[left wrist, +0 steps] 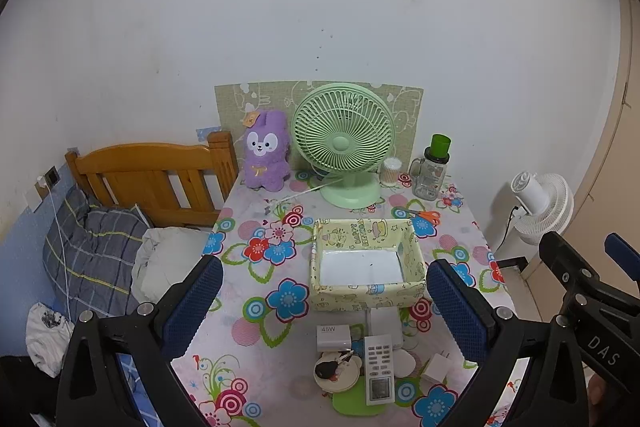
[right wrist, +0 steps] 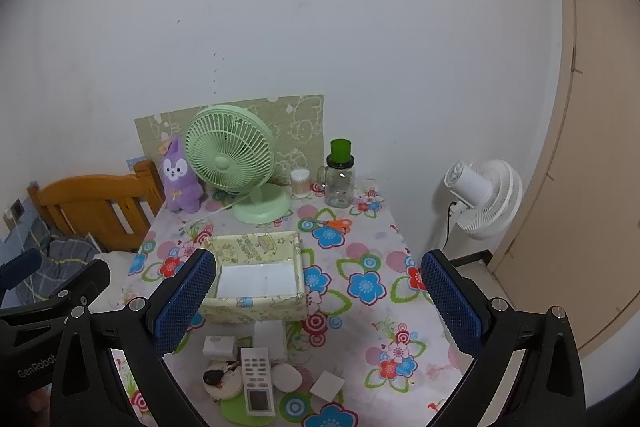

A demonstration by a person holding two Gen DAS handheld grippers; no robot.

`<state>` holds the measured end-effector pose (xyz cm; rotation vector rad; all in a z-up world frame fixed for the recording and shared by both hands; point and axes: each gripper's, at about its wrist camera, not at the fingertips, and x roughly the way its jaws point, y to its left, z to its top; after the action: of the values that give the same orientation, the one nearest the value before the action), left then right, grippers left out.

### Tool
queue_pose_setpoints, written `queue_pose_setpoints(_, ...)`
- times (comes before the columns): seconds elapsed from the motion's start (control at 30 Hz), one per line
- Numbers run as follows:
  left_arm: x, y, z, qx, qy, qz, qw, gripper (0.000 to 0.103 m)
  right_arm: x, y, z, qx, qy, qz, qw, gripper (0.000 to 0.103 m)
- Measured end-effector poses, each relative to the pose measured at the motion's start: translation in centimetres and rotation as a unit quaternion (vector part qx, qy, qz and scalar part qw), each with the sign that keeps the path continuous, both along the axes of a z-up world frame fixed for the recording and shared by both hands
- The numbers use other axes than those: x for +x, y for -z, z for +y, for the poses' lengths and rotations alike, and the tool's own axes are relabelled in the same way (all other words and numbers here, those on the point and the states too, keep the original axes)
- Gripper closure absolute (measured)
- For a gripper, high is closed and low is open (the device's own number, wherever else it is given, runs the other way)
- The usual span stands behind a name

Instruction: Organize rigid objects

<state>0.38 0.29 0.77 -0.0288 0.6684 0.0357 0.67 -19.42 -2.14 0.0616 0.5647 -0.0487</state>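
Left gripper [left wrist: 324, 303] and right gripper [right wrist: 318, 301] both hover above the table [left wrist: 460, 239], jaws spread wide, holding nothing. Yellow box [left wrist: 366, 297] sits mid-table, only its white floor showing inside. Nearer the camera than the box, in a cluster: white remote [left wrist: 379, 369], 45W charger [left wrist: 333, 337], small plug [left wrist: 436, 367], round tin with keys [left wrist: 336, 373]. Orange scissors [left wrist: 424, 215] lie beyond the box.

Left tool [left wrist: 324, 301] and right tool [right wrist: 318, 301] — both spread wide, empty, side by side.

Both wrist views look down from above the near edge, sharing the table [left wrist: 256, 307] and, seemingly, the box [right wrist: 256, 309].
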Motion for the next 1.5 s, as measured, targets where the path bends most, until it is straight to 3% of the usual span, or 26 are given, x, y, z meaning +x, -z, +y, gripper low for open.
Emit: queue_pose_setpoints(1.5,0.8,-0.3,-1.0,0.005,0.019,0.002,0.9998,0.000,0.4,-0.6,-0.5,0.000,0.006,-0.005,1.000,0.000)
